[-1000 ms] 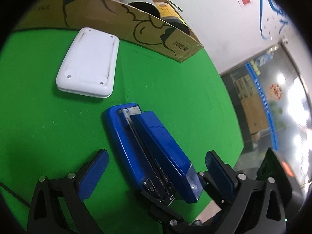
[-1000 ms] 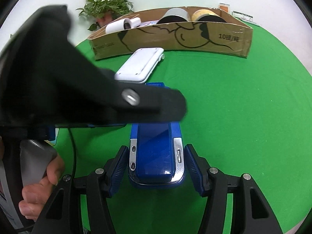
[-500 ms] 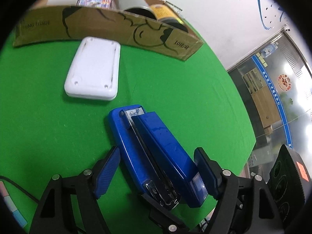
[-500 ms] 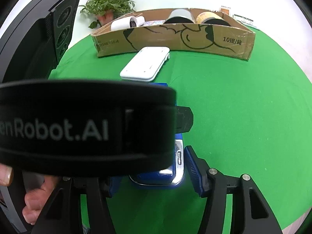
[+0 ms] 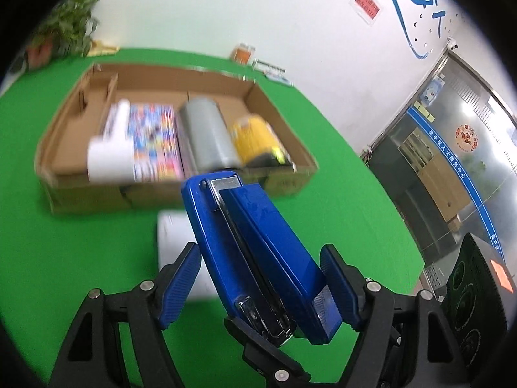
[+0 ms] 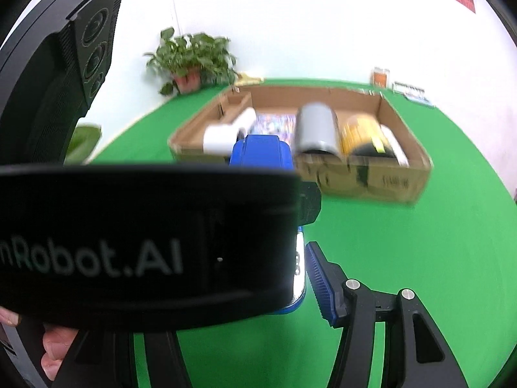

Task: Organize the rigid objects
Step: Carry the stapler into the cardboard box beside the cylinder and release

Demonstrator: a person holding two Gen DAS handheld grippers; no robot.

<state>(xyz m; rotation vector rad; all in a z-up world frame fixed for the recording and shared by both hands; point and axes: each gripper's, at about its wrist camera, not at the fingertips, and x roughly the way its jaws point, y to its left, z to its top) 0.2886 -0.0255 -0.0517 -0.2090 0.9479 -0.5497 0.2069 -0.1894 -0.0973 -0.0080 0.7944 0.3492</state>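
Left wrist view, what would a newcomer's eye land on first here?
The glossy blue plastic stapler fills the centre, lifted off the green table between the left tool's blue pads. Behind it sits the open brown cardboard box, holding a grey cylinder and yellow roll.

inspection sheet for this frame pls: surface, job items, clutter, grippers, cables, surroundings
Surface: green cloth-covered table.
Job's things: blue plastic stapler, lifted; white flat plastic device on the cloth below; brown cardboard tray holding a white paper roll, colourful printed booklet, grey cylinder and yellow-and-black roll.
Clutter: small items at the table's far edge, too blurred to identify.
Grippers: left gripper shut on the stapler; right gripper mostly hidden behind the left one.
Cables: nothing seen.
Surroundings: potted green plant, white wall, glass door.
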